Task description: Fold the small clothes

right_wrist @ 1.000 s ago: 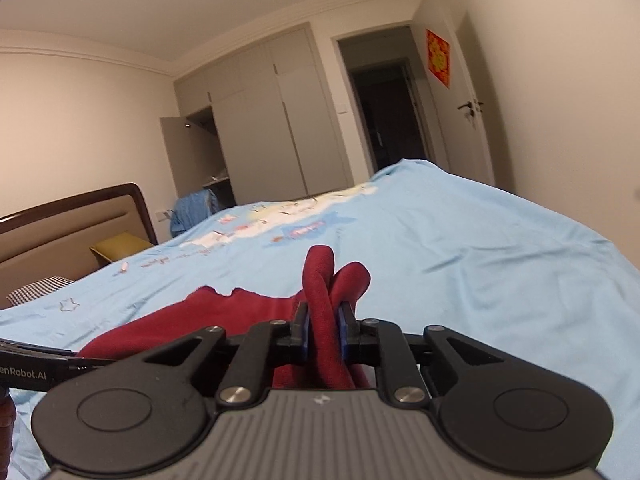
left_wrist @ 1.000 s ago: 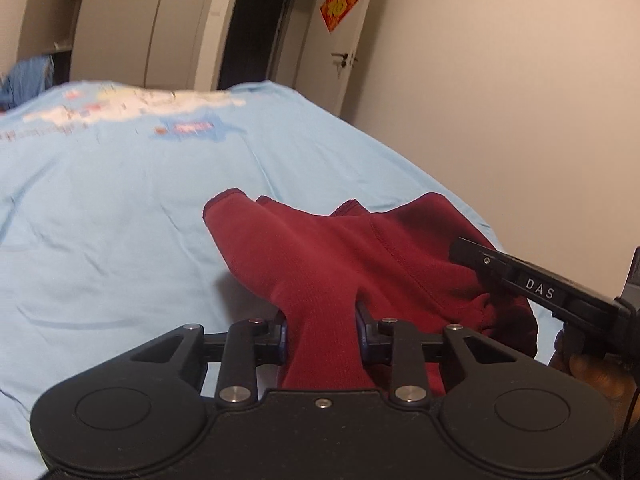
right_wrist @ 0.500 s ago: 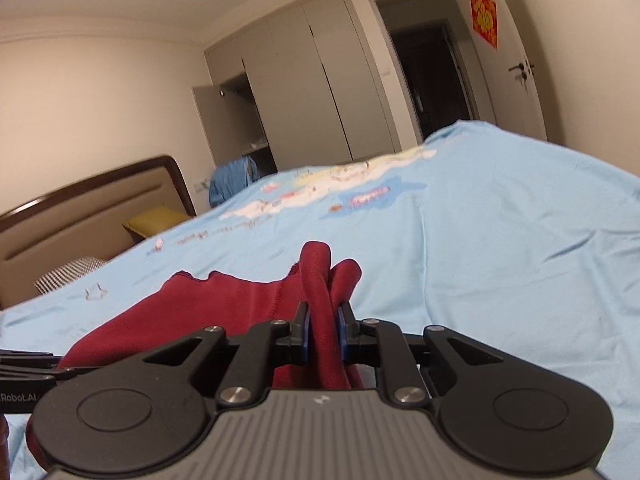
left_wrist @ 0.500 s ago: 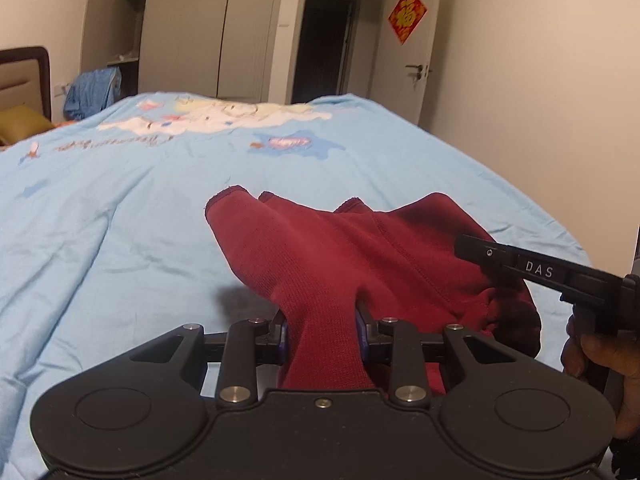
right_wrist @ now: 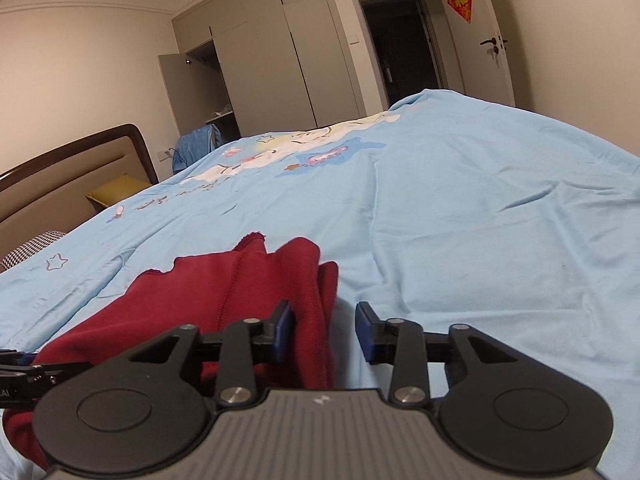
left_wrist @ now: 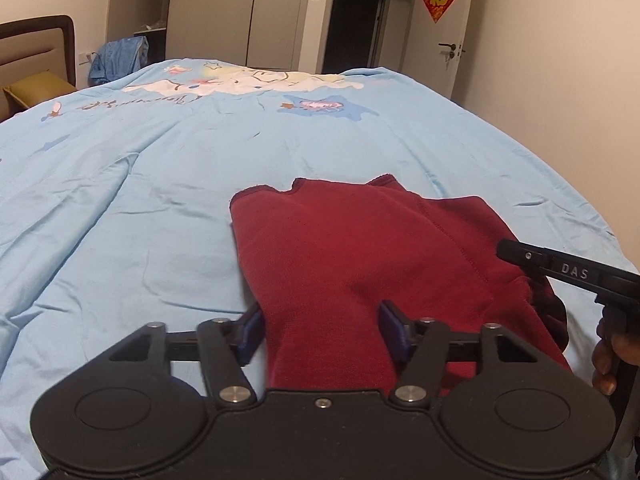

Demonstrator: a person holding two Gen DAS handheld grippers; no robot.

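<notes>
Left wrist view: garment (left_wrist: 360, 248) (dark red knit) lies spread on the bed (left_wrist: 160, 184), fold edge toward the far side.
Left gripper (left_wrist: 320, 322): jaws parted wide; cloth runs between the blue pads (left_wrist: 390, 326) and bulges there, no pinch visible.
Right gripper (right_wrist: 325, 330): jaws apart; the left pad touches the garment's edge, the right pad is clear of it, over bare sheet.
Garment in right wrist view (right_wrist: 224, 292): bunched ridge at its right edge, lying flat on the bed (right_wrist: 480, 220).
Other tool: the right gripper's black side bar shows at right of the left view, marked DAS, with fingers (left_wrist: 608, 360) behind it.
Room: headboard (right_wrist: 72, 172), wardrobe (right_wrist: 280, 48), door (left_wrist: 448, 32).
</notes>
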